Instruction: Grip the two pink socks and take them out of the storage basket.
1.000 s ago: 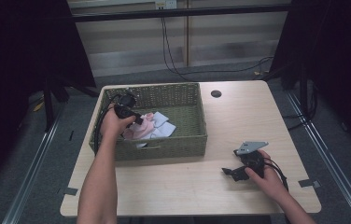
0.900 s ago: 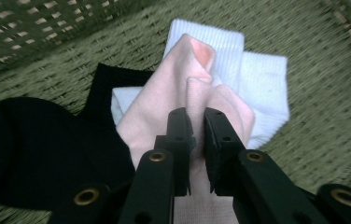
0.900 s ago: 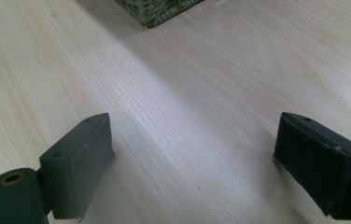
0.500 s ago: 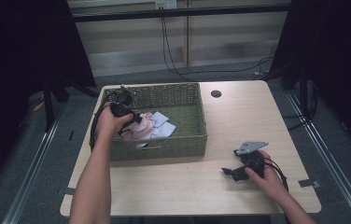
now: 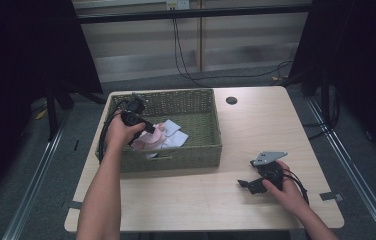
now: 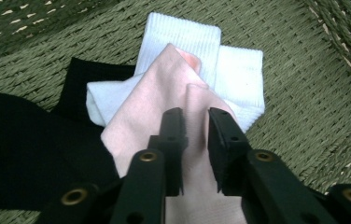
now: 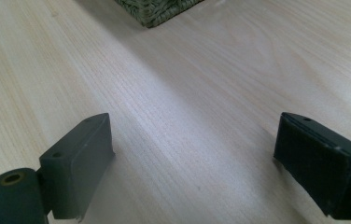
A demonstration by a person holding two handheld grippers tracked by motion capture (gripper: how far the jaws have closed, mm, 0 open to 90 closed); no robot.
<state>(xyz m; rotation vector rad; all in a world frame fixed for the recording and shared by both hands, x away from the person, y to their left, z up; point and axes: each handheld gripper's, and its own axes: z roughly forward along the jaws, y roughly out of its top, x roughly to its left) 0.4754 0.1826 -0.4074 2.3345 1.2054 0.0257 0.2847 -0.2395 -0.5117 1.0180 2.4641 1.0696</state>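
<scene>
A green woven basket stands on the left half of the wooden table. Inside lie a pink sock, white socks and a black cloth. My left gripper reaches into the basket. In the left gripper view its jaws stand nearly together with a fold of the pink sock pinched between them, on top of the white socks. My right gripper rests on the table at the front right, its jaws wide apart over bare wood.
A small dark hole sits in the tabletop behind the basket's right end. The basket's corner shows far ahead in the right gripper view. Cables hang behind the table's far edge.
</scene>
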